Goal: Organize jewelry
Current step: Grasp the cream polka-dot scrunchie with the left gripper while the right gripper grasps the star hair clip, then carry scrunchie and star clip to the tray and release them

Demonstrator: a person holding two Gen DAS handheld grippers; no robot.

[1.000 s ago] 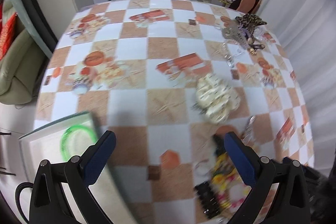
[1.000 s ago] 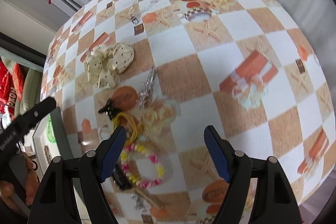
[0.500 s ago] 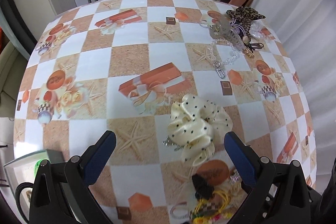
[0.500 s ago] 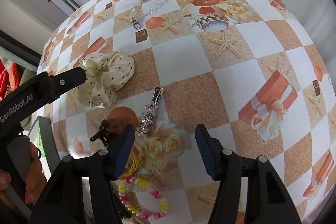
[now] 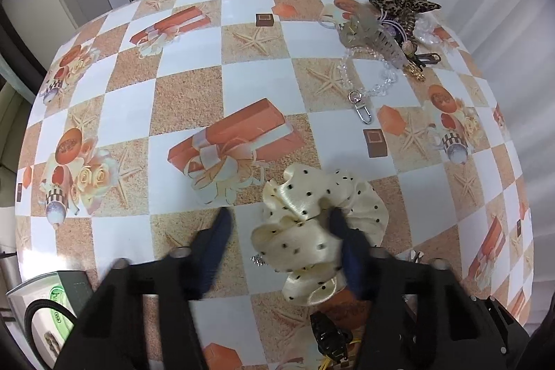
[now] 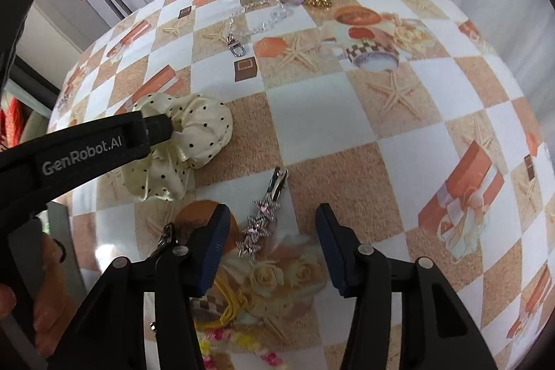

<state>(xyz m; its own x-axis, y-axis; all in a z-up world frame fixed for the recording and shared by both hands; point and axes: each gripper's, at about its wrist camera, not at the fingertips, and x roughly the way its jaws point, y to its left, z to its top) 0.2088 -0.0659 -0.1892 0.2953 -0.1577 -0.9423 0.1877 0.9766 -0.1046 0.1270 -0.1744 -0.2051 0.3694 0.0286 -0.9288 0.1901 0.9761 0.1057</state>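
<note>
A cream scrunchie (image 5: 305,200) with black dots lies on the checked tablecloth. My left gripper (image 5: 277,224) is low over it with its jaws closing. One blurred finger sits in the scrunchie's hole and the other stands on bare cloth to its left. From the right wrist view that finger (image 6: 156,127) reaches into the scrunchie (image 6: 204,127). My right gripper (image 6: 272,210) straddles a sparkly rhinestone hair clip (image 6: 263,224). Its jaws are closing too, with the pads still apart from the clip.
A heap of accessories sits at the far edge: a leopard scrunchie (image 5: 402,2), a grey claw clip (image 5: 367,30) and a clear bead chain (image 5: 378,85). Yellow cord (image 6: 232,304), a bead bracelet (image 6: 242,342) and a black clip (image 5: 326,332) lie near me. An open box (image 5: 59,297) stands at the left.
The left gripper swung away from the box to the cream scrunchie, sank, and narrowed its jaws. The right gripper moved from the bead bracelet to the rhinestone clip, narrowing its jaws.
</note>
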